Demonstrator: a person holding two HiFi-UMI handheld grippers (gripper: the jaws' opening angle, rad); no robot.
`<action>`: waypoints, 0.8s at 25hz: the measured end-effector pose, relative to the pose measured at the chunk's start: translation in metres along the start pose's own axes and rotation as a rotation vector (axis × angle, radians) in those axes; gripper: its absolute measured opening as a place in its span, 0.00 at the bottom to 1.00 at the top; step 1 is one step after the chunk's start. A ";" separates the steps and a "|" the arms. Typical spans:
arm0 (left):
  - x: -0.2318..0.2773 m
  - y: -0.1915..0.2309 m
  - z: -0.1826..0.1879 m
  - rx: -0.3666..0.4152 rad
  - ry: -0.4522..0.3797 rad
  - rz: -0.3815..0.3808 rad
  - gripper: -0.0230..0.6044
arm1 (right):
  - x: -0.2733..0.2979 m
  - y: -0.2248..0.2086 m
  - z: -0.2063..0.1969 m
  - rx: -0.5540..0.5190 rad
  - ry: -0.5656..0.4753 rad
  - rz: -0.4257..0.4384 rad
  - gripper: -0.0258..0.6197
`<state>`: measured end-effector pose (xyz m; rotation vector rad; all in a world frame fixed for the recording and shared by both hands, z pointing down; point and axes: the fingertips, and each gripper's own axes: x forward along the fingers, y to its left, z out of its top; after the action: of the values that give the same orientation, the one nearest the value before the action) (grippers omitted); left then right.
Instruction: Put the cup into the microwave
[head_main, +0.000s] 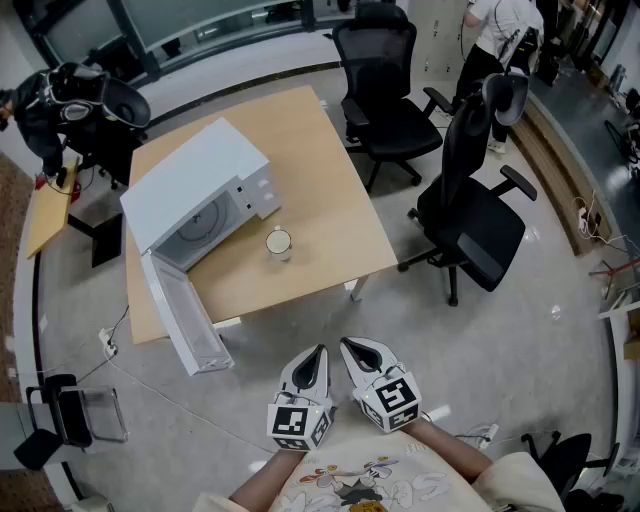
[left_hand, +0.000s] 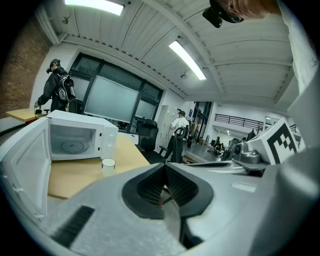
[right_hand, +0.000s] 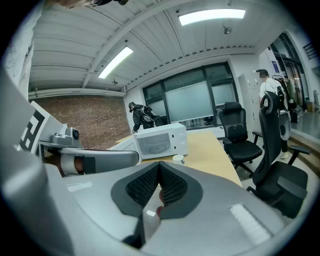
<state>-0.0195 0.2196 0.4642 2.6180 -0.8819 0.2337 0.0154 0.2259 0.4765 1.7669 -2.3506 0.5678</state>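
A small white cup (head_main: 278, 243) stands on the wooden table (head_main: 330, 190), just right of a white microwave (head_main: 196, 193) whose door (head_main: 183, 314) hangs open toward me. The cup (left_hand: 108, 163) also shows in the left gripper view beside the microwave (left_hand: 75, 138), and the cup (right_hand: 178, 158) is small in the right gripper view next to the microwave (right_hand: 160, 140). Both grippers are held close to my body, well short of the table. My left gripper (head_main: 318, 352) is shut and empty. My right gripper (head_main: 347, 346) is shut with nothing in it.
Two black office chairs (head_main: 388, 95) (head_main: 478, 205) stand right of the table. A person in dark clothes (head_main: 50, 110) is at the far left by another desk, and another person (head_main: 497, 40) stands at the far right. A folding stool (head_main: 70, 415) sits on the floor, lower left.
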 end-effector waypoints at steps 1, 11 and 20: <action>-0.001 -0.005 -0.001 -0.004 0.007 -0.006 0.04 | -0.005 0.000 -0.001 0.003 0.007 -0.002 0.05; -0.001 -0.026 -0.003 -0.011 0.013 -0.042 0.04 | -0.026 0.000 -0.003 -0.009 0.017 -0.026 0.05; -0.016 -0.016 0.000 -0.006 0.006 -0.026 0.04 | -0.021 0.011 -0.003 0.042 -0.007 -0.019 0.05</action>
<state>-0.0225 0.2401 0.4548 2.6200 -0.8443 0.2311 0.0112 0.2483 0.4699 1.8091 -2.3409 0.6135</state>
